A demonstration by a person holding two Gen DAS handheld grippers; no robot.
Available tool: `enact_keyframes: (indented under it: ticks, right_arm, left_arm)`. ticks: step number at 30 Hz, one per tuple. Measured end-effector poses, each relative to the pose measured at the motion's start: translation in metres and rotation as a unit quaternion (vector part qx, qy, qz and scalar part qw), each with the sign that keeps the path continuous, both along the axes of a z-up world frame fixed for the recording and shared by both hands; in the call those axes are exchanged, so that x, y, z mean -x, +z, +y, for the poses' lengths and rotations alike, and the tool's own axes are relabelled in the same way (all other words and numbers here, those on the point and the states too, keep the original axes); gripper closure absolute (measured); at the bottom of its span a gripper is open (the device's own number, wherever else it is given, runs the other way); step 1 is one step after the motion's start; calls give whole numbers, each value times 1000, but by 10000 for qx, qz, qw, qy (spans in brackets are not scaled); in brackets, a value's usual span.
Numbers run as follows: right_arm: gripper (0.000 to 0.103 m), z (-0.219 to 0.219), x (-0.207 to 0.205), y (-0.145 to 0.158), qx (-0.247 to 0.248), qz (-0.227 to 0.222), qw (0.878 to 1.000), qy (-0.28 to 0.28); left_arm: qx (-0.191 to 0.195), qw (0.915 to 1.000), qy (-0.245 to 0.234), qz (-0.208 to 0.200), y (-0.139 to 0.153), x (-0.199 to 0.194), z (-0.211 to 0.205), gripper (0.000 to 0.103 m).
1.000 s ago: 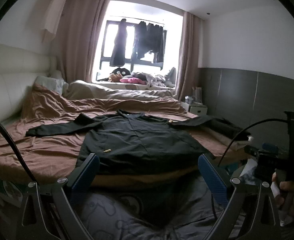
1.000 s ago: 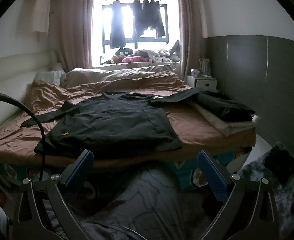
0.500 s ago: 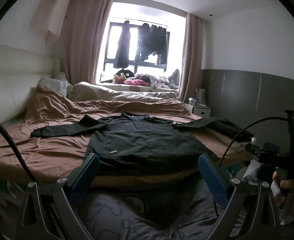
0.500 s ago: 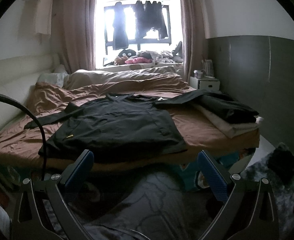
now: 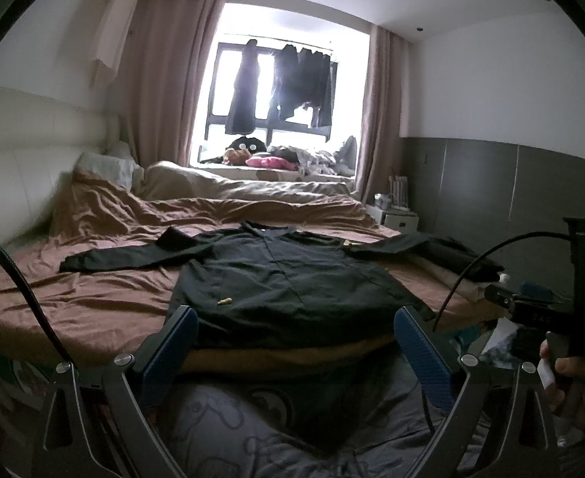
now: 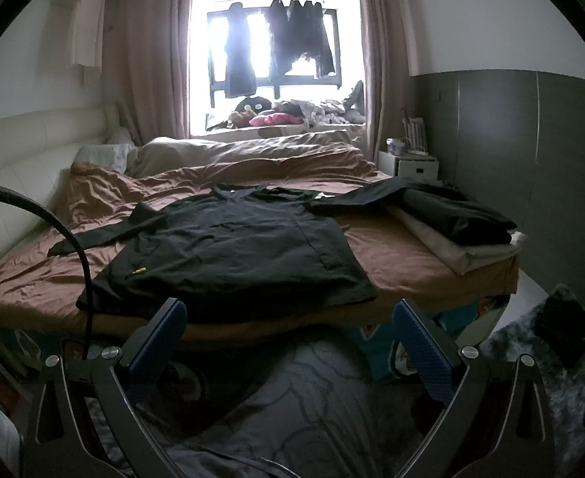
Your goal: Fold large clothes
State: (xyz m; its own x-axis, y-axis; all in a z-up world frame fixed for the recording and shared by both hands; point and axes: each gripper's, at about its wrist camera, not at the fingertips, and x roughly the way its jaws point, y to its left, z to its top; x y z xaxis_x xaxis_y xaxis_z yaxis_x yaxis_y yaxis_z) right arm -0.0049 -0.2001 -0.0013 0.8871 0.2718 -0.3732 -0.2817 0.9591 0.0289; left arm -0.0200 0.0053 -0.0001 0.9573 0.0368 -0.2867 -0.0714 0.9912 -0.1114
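A large black long-sleeved shirt [image 5: 288, 279] [image 6: 232, 255] lies spread flat on the brown bed sheet [image 5: 73, 302] [image 6: 404, 247], collar toward the window, both sleeves stretched sideways. Its right sleeve reaches onto a stack of folded clothes [image 6: 455, 227]. My left gripper [image 5: 296, 350] is open, hanging off the bed's near edge just short of the shirt's hem, with nothing between its blue fingers. My right gripper [image 6: 288, 342] is open too, also in front of the near edge. In the left wrist view a hand holds the right gripper's handle [image 5: 559, 326] at the right.
Grey patterned cloth [image 6: 300, 406] fills the foreground under both grippers. A rumpled duvet and pillows [image 5: 228, 187] lie at the far side, a white nightstand [image 6: 411, 165] by the grey wall, dark clothes hang in the window [image 6: 276, 44]. A dark fluffy rug [image 6: 551, 342] covers the floor at right.
Both views have tilted slightly up and drawn back a little, so the bed sits lower in frame. The shirt has not moved. Both grippers stay open.
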Motion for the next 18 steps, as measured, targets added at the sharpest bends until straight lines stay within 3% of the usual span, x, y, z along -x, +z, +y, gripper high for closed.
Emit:
enact_keyframes:
  ticks: [8,18]
  right_arm:
    - [0,8,-8,-5,16,16,10000,-30]
    - [0,33,-57,-8,179,234,9995,-71]
  left_arm:
    - [20,10000,4,-33,-1,-5,4,4]
    - [140,9995,145,235,-10,-36,31,4]
